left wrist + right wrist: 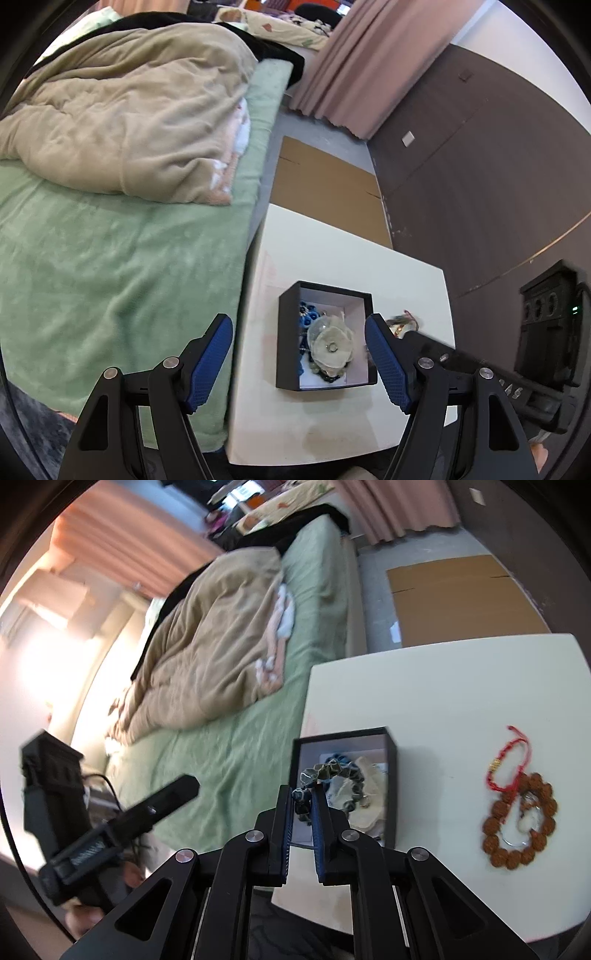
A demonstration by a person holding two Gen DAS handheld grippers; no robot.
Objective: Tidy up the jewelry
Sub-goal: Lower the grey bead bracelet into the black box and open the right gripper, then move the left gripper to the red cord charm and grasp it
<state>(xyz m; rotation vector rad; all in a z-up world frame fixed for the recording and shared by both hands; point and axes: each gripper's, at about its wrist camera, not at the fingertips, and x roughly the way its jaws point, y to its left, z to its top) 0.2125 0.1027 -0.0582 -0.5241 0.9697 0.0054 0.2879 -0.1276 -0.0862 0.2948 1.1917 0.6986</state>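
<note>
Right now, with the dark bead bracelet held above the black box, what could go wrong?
1. The right gripper pinches the dark bead bracelet by a few beads only; its loop hangs free and may slip out or land on the box rim.
2. The box already holds a pale flower piece and blue jewelry, so strands may tangle.
3. The box sits near the table edge by the bed; a bump could push it off.

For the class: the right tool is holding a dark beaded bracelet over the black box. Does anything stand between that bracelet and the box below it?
Nothing visible does. The right tool grips the dark beaded bracelet directly above the open black box, which has no lid on. Jewelry already lies inside but leaves room.
</note>
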